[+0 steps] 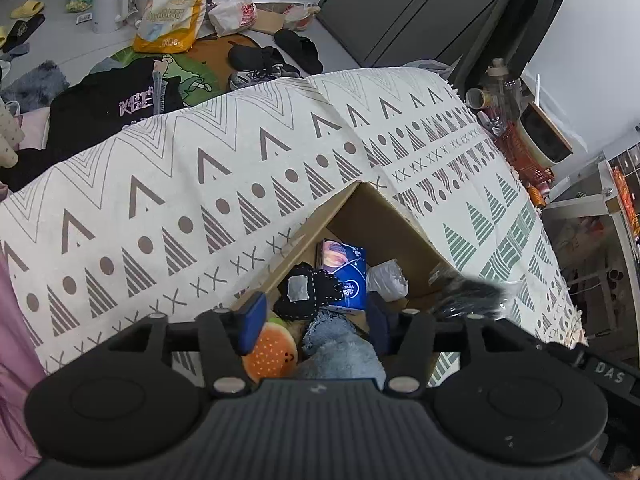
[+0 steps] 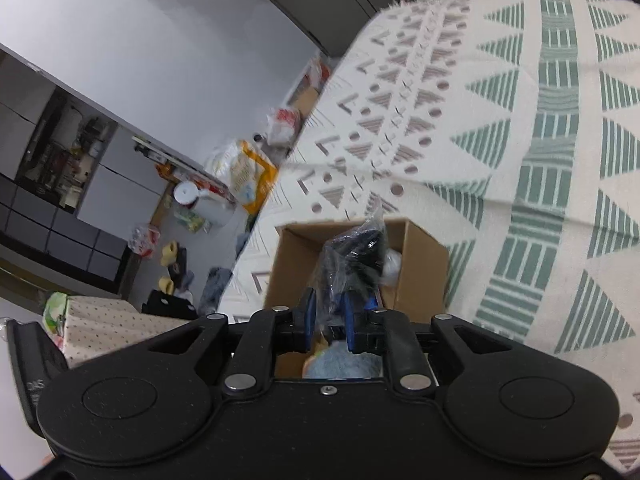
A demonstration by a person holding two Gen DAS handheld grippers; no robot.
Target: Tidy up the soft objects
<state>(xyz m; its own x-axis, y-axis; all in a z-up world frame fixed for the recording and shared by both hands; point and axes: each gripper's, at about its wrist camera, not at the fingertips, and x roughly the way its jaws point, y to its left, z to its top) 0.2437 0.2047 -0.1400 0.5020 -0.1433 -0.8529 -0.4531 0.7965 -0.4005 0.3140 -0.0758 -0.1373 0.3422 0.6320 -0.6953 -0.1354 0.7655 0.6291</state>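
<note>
Patterned bedspread [image 2: 500, 140] everywhere, and the right gripper [image 2: 329, 316] is pinching just the crinkly plastic of a bagged dark thing [image 2: 354, 256] dangling ahead of it over the cardboard box [image 2: 424, 264], so a slippery wrap could slide out and miss, especially with the left gripper [image 1: 316, 320] spread wide over the crowded box.

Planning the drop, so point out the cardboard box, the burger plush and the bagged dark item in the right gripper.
cardboard box [image 2: 424, 264]: right wrist view, outer right wall.
burger plush [image 1: 272, 354]: left wrist view, orange bun face.
bagged dark item [image 2: 356, 256]: right wrist view, plastic-wrapped middle.
</note>
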